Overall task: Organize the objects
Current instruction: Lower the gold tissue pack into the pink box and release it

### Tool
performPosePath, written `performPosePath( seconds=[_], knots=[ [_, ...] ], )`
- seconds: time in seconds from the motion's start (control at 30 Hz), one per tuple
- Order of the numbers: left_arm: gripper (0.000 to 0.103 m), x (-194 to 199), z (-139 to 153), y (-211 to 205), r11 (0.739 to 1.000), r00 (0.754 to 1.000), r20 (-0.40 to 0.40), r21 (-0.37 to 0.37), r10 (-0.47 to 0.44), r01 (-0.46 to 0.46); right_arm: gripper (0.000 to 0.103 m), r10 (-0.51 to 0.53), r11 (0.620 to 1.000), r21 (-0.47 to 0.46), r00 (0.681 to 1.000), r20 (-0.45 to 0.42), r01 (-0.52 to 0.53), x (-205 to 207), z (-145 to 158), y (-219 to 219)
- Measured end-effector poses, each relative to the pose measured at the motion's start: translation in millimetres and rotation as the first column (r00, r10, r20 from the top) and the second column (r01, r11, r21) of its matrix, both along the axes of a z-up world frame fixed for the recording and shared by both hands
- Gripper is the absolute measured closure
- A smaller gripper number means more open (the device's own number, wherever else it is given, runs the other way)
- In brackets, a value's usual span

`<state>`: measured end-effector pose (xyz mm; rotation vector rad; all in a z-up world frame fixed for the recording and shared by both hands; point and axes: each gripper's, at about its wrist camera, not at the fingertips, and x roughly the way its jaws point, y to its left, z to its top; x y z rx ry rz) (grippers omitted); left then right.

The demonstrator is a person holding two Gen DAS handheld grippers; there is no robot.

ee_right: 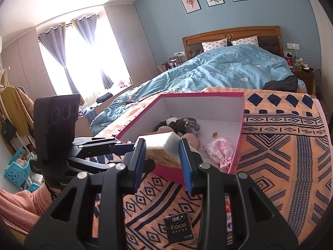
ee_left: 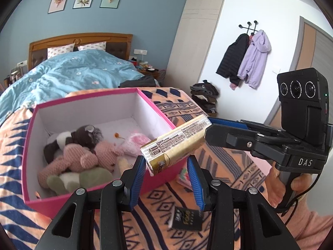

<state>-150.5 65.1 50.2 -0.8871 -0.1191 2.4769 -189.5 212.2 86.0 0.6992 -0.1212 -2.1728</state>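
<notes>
Over the pink box's (ee_left: 164, 116) near rim, right tongs (ee_right: 163, 156) pinch a gold packet (ee_left: 177, 143); left tongs (ee_left: 166, 166) spread.

We see our right gripper (ee_right: 162, 156) clamping a cream packet (ee_right: 161, 145) at frame centre, over the near rim of the pink box (ee_right: 237, 156); a black tissue pack (ee_right: 179, 227) lies below.

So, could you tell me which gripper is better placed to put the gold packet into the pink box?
The right gripper. It is shut on the gold packet, which hangs over the near wall of the pink box. The left gripper is open and holds nothing.
</notes>
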Motion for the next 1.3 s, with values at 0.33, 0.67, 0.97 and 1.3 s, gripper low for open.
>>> performPosePath(
  seconds=[0.33,0.67,0.97,1.3],
  knots=[
    [0.062,-33.7,-5.8,1.0,0.999,0.999,0.026,-0.038,0.028,-0.027,0.067,-0.022,1.000,-0.002,0.999,0.047,0.022,-30.5,-9.9,-4.4],
    [0.062,-62.8,-27.8,7.4,0.998,0.993,0.115,-0.066,0.032,-0.024,0.067,-0.052,0.998,0.033,0.992,0.114,0.049,-55.1,-29.3,-6.4],
    [0.062,-74.4,-38.2,11.1,0.997,0.986,0.162,-0.080,0.034,-0.022,0.067,-0.095,0.995,0.058,0.977,0.192,0.085,-75.8,-49.2,-3.9],
    [0.062,-82.3,-42.7,13.8,0.993,0.984,0.167,-0.107,0.064,-0.046,0.067,-0.143,0.989,0.073,0.970,0.199,0.131,-80.9,-53.8,-1.8]
  ],
)
